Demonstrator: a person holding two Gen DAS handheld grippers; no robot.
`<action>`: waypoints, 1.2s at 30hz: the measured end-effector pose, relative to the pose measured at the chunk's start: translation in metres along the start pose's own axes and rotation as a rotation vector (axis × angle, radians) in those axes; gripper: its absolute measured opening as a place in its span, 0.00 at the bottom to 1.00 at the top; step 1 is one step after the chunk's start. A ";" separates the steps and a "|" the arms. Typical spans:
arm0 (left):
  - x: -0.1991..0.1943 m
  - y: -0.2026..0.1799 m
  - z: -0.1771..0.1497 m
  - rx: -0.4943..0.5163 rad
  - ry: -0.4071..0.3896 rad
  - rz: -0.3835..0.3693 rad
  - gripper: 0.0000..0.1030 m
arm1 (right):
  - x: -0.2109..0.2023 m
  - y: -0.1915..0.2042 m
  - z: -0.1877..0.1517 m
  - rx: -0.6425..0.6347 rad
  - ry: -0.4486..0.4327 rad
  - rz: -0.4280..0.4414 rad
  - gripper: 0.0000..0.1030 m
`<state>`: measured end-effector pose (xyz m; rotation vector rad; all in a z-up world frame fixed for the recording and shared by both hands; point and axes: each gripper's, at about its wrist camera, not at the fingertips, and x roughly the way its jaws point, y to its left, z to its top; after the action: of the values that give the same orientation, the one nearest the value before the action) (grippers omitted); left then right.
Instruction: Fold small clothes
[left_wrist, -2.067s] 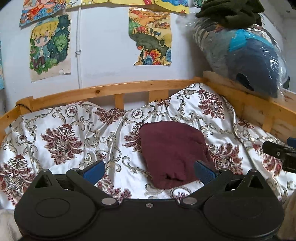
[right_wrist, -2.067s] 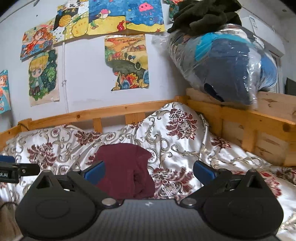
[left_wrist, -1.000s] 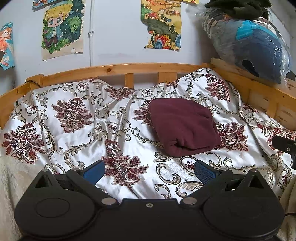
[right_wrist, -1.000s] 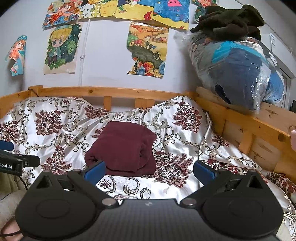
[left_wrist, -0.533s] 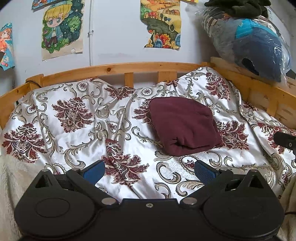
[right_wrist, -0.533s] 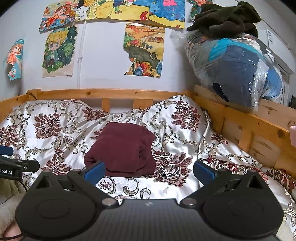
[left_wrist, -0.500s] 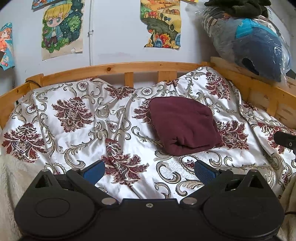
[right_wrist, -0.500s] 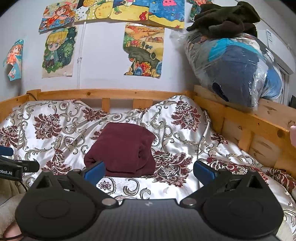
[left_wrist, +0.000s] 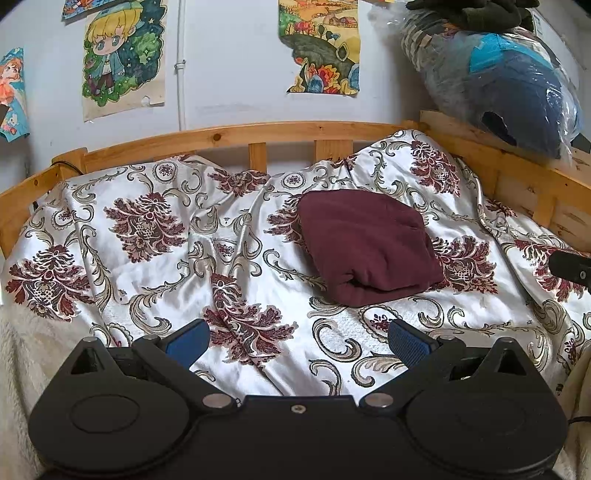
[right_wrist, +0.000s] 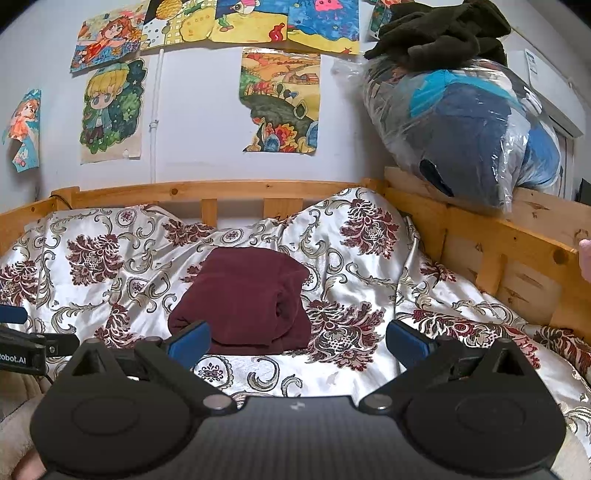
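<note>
A dark red garment (left_wrist: 367, 247) lies folded into a compact bundle on the floral satin bedspread (left_wrist: 155, 258), right of the bed's middle. My left gripper (left_wrist: 299, 341) hovers open over the near part of the spread, well short of the bundle, with nothing between its blue pads. In the right wrist view the same garment (right_wrist: 247, 295) sits just beyond my right gripper (right_wrist: 299, 341), which is open and empty too. The left gripper's body (right_wrist: 22, 354) shows at that view's left edge.
A wooden bed rail (left_wrist: 236, 136) runs along the back and right side (right_wrist: 498, 236). A plastic-wrapped bundle of blue bedding (right_wrist: 469, 133) with dark clothes (right_wrist: 439, 33) on top rests on the right rail. Posters (right_wrist: 280, 99) hang on the wall. Cream blanket (left_wrist: 18, 354) at left.
Both grippers pulled back from the folded garment between 2.1 s and 1.0 s ago and stayed open. Since then almost nothing has moved.
</note>
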<state>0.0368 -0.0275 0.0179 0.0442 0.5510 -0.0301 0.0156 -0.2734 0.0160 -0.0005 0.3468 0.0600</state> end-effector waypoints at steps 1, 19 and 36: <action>0.000 0.000 0.000 0.001 0.000 -0.001 0.99 | 0.000 0.000 0.000 0.002 0.001 0.000 1.00; 0.000 0.001 -0.001 0.003 0.006 0.001 0.99 | 0.000 0.000 -0.001 0.013 0.006 0.002 1.00; 0.000 0.003 0.000 0.008 0.007 0.004 0.99 | 0.000 0.001 -0.001 0.020 0.007 0.001 1.00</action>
<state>0.0371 -0.0248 0.0175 0.0535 0.5581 -0.0284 0.0150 -0.2724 0.0152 0.0191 0.3543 0.0574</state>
